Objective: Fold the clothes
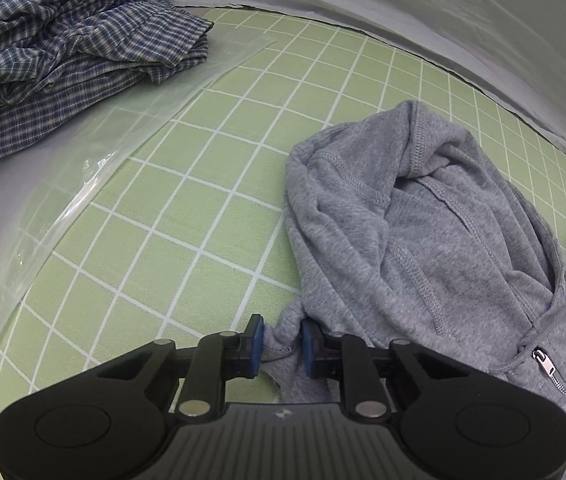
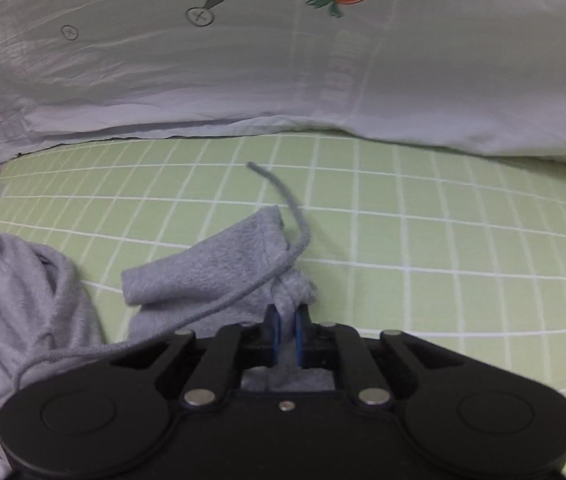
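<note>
Hoodie point(image 1: 423, 240) lies crumpled at 3 o'clock on the green grid mat point(image 1: 203, 220). Left gripper point(image 1: 282, 340) fingers straddle a fabric edge, not clamped; right gripper point(image 2: 286, 334) pinches fabric by the drawstring point(image 2: 283, 192). Close left, then spread flat.

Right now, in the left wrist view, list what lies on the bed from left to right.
Plaid shirt → clear plastic bag → bare green grid sheet → left gripper at the fabric edge → grey hoodie → its zipper pull.
</note>
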The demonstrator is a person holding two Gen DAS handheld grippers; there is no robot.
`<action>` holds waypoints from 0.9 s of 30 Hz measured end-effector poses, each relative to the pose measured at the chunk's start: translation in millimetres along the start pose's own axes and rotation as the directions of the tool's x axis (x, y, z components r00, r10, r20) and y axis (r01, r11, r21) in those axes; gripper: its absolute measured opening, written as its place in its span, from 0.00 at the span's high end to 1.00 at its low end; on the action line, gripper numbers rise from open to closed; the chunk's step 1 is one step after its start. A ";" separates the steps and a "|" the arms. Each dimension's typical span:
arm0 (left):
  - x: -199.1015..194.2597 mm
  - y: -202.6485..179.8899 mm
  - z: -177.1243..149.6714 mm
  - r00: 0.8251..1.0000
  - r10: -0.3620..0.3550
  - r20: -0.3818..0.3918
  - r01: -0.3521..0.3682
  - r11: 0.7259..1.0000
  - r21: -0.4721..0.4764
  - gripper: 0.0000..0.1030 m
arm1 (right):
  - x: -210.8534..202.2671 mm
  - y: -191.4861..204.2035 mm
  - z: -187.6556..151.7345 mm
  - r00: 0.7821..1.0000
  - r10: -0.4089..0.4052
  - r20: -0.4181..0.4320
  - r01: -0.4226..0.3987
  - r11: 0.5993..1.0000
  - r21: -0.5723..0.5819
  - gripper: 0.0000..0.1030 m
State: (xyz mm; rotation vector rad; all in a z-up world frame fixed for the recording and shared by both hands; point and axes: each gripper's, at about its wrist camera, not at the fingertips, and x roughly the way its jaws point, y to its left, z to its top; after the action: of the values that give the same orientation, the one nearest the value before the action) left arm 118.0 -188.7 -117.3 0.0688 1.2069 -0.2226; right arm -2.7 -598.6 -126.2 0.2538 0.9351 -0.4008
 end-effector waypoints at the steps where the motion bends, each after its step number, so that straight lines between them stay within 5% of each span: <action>1: -0.6 1.0 -0.4 1.000 -0.003 -0.001 0.003 1.000 -0.009 0.79 | -4.5 -11.6 -0.9 0.998 -0.060 0.010 0.060 0.998 0.004 0.93; 4: 0.4 4.0 -0.4 1.000 -0.011 0.000 0.011 1.000 -0.026 0.79 | -19.4 -54.8 -3.2 0.967 -0.252 0.025 0.250 0.967 0.056 0.93; 7: 0.0 4.8 -0.9 1.000 -0.013 0.003 0.014 0.999 -0.033 0.79 | -39.4 -110.0 -5.3 0.876 -0.482 0.002 0.476 0.866 0.152 0.93; 9: -0.1 4.6 -0.8 1.000 -0.014 0.004 0.014 0.999 -0.033 0.79 | -54.7 -141.0 -8.6 0.830 -0.558 -0.031 0.550 0.805 0.221 0.93; 14: -0.2 7.2 -0.4 1.000 -0.029 0.002 0.029 0.999 -0.033 0.83 | -82.3 -170.3 -27.5 0.826 -0.559 -0.069 0.551 0.774 0.312 0.92; 19: -11.9 23.7 -8.7 1.000 -0.023 0.014 0.024 0.997 -0.068 0.85 | -73.3 -147.8 -40.3 0.812 -0.575 -0.104 0.578 0.763 0.290 0.91; 27: -54.3 99.2 -36.8 0.987 0.159 0.032 -0.151 0.971 -0.185 0.85 | -66.3 -114.0 -44.2 0.811 -0.576 -0.105 0.583 0.778 0.236 0.89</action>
State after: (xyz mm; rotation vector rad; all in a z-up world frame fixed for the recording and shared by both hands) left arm 86.4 -78.3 -86.3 -0.0014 1.1643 0.0232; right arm -119.9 -669.3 -101.6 0.2015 0.9780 -1.1045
